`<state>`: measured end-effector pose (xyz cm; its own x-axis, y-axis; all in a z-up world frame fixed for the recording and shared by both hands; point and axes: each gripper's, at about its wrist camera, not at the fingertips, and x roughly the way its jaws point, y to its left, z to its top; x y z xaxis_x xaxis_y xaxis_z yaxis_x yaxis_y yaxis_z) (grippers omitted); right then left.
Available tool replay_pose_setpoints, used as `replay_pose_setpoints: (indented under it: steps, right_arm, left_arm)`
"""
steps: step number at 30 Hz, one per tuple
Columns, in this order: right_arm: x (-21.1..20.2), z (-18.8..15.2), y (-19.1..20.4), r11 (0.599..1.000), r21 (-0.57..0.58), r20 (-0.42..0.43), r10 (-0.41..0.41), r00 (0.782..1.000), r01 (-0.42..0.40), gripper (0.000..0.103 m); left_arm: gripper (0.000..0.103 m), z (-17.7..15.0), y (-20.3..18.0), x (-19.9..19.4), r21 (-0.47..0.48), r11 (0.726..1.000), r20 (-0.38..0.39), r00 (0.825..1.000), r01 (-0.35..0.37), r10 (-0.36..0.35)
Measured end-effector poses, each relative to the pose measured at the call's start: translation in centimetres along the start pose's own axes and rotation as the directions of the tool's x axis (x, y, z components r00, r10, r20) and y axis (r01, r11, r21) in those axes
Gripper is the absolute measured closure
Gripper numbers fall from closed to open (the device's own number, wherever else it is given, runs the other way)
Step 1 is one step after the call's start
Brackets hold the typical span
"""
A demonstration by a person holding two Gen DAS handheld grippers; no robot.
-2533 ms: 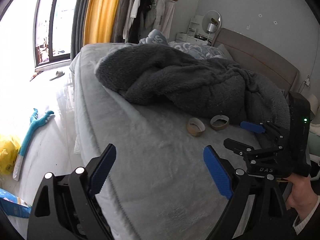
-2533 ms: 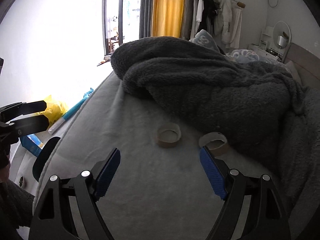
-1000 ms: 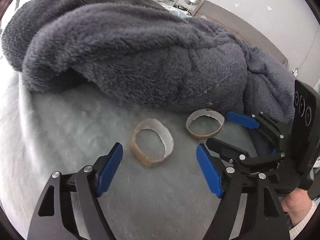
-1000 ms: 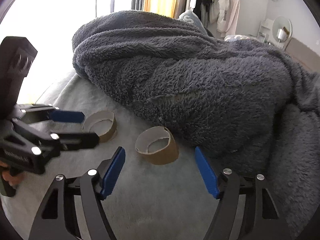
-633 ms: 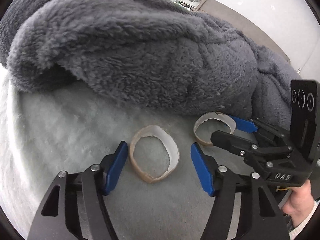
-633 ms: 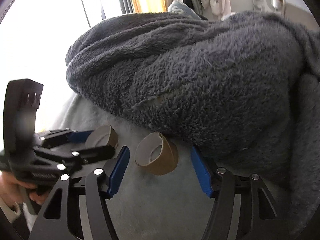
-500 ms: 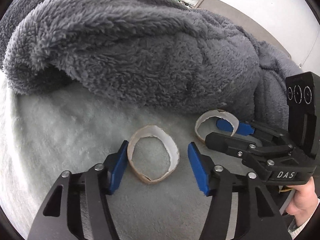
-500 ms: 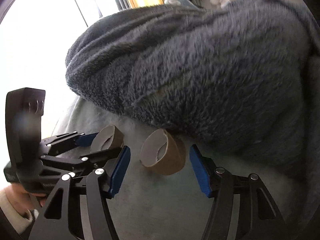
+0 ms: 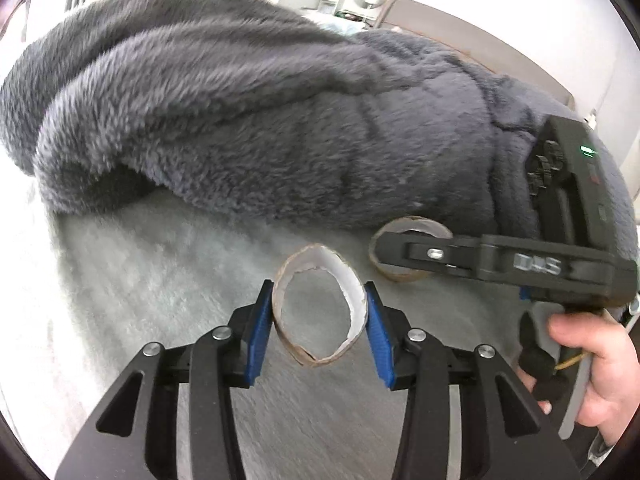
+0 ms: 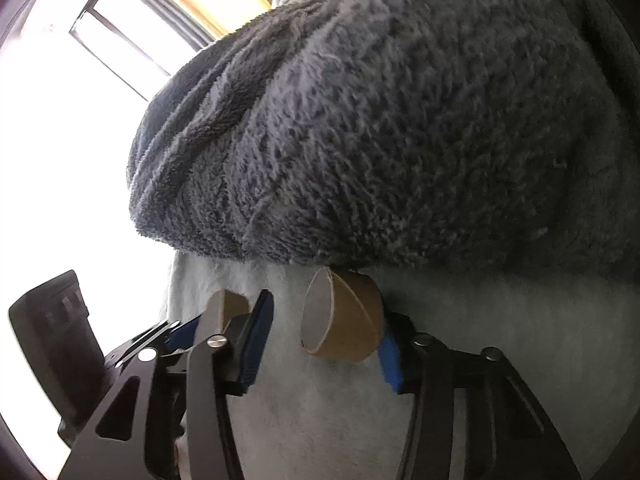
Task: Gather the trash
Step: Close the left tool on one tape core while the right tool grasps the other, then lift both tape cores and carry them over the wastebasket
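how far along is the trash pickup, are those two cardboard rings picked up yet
Nothing is collected yet. Both rings lie on the bed by the grey blanket. The left gripper is closing on the near ring; the right gripper is closing around the far ring. Lifting and binning remain.

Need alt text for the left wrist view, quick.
The left gripper is closing its jaws on a squashed cardboard tape ring on the grey bedcover. The right gripper reaches into a second ring beside a dark fleece blanket.
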<state>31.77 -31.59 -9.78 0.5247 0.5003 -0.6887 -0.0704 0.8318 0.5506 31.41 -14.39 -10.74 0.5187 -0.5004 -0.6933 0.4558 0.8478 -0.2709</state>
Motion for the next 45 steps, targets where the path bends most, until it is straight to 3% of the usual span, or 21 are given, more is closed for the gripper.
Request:
replay_pose_setpoints:
  steps: [4, 7, 12, 20, 28, 45]
  right_arm:
    - [0.2, -0.6, -0.4, 1.000, 0.027, 0.012, -0.014, 1.000, 0.014, 0.079]
    - [-0.4, -1.0, 0.0, 1.000, 0.016, 0.023, -0.020, 1.000, 0.020, 0.082]
    - [-2.3, -1.6, 1.6, 0.999, -0.025, 0.065, -0.035, 0.997, 0.036, 0.082]
    - [-2.7, -3.3, 4.4, 0.994, -0.093, 0.067, -0.046, 0.997, 0.052, 0.082]
    - [-4.6, -5.0, 7.0, 0.985, -0.169, 0.085, -0.029, 0.996, 0.043, 0.082]
    - [-3.7, -8.3, 13.9, 0.936, -0.353, 0.045, -0.001, 0.999, 0.017, 0.082]
  left_arm:
    - [0.057, -0.7, -1.1, -1.5, 0.064, 0.998, 0.013, 1.000, -0.012, 0.011]
    - [0.056, -1.5, -1.0, -3.0, 0.079, 0.997, 0.024, 0.999, -0.028, 0.026]
    - [0.056, -2.4, -0.7, -4.6, 0.079, 0.995, 0.038, 0.997, -0.066, 0.063]
    - [0.056, -4.1, 0.2, -7.0, 0.019, 0.998, 0.038, 0.997, -0.066, 0.065]
    - [0.056, -4.9, 0.7, -9.2, -0.009, 0.993, 0.057, 0.991, -0.117, 0.117]
    - [0.056, -6.8, 6.0, -13.7, -0.089, 0.964, 0.024, 0.967, -0.250, 0.253]
